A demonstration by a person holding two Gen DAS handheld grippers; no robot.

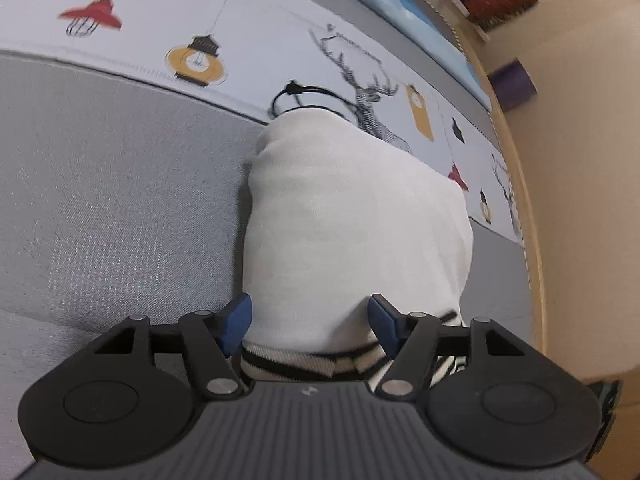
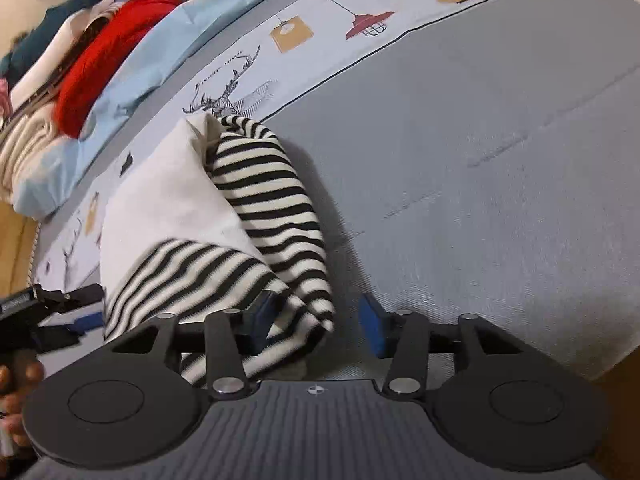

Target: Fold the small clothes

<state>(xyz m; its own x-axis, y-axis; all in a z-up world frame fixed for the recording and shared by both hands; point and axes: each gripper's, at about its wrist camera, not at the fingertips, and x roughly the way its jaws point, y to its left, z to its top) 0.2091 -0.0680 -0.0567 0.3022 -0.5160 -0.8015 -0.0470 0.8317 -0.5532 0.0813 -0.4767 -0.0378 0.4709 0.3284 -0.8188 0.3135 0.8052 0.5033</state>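
Lying between both spread-apart tools, left tool (image 1: 310, 322) and right tool (image 2: 316, 322): striped garment (image 2: 272, 200), unclamped.

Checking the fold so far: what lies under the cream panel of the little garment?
Striped fabric of the same garment shows beneath the cream panel's edge, on the grey bedspread. How far the stripes reach under the panel is covered.

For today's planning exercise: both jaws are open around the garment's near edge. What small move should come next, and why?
Probably close the right gripper on the striped sleeve: it lies bunched over the cream garment, its end between the open jaws. The left gripper straddles the hem.
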